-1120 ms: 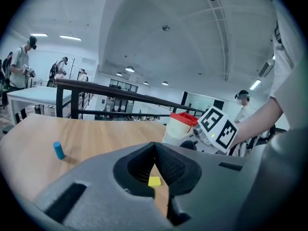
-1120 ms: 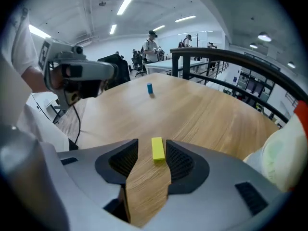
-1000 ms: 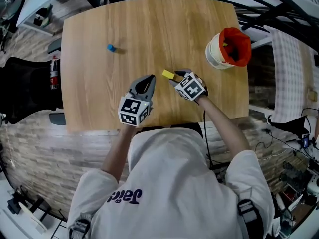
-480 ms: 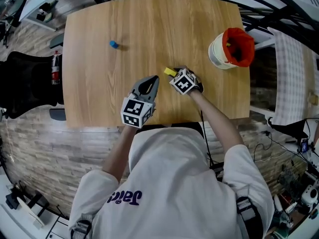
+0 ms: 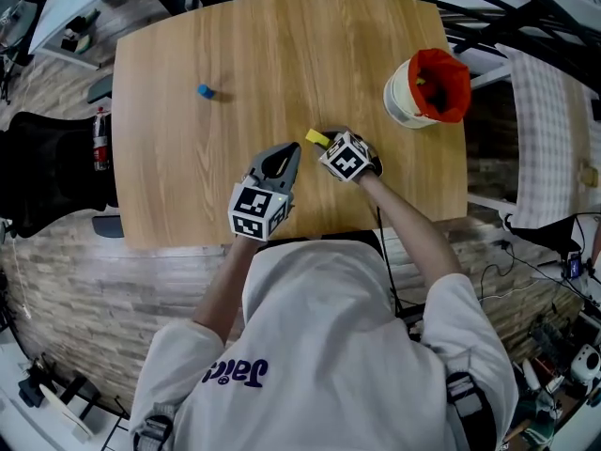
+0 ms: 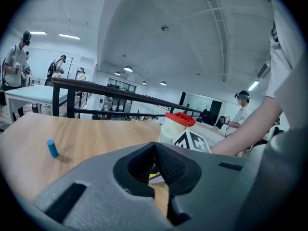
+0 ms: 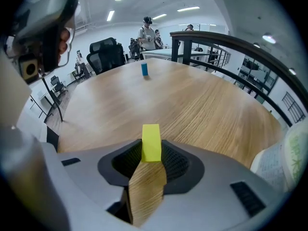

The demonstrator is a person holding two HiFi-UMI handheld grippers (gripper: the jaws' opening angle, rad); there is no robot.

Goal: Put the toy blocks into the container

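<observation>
Lowered since a second ago, the right gripper [image 5: 328,146] has just been closing; it pinches the yellow block [image 7: 151,142] near the table's [image 5: 188,195] front edge; the left gripper [image 5: 284,151] hovers, jaws pressed together.

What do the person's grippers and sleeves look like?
Both the left gripper and the right gripper have grey plastic bodies with dark ribbed pads, and each carries a white cube with black square markers. A thin dark cable runs along the right forearm. The person wears a white short-sleeved shirt.

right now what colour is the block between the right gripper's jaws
Yellow block, clearest in right gripper view.
</observation>
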